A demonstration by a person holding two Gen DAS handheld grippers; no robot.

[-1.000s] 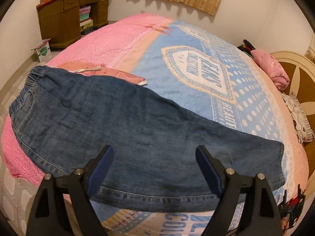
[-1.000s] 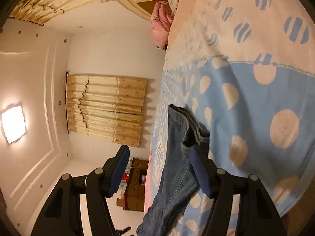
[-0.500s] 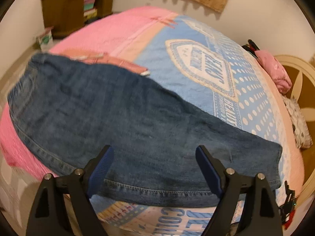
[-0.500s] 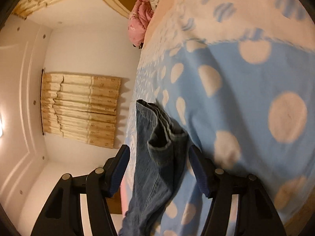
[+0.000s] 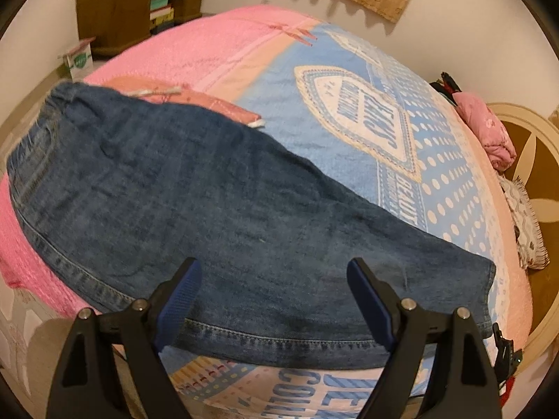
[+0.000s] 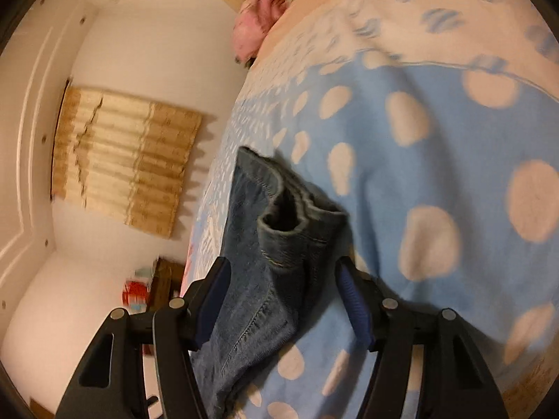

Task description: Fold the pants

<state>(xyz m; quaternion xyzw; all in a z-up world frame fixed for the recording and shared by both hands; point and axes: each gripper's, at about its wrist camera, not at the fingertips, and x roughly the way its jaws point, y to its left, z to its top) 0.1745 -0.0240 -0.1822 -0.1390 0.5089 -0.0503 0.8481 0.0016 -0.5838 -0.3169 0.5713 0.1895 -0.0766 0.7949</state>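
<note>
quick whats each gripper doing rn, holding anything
Left gripper: open over the jeans, holding nothing.
Right gripper: open, jaws either side of the jeans' hem, not gripping it.

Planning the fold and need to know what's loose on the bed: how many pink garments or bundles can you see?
2: a flat pink garment tucked under the jeans' waistband side, and a pink bundle by the headboard. More may be hidden under the jeans.
</note>
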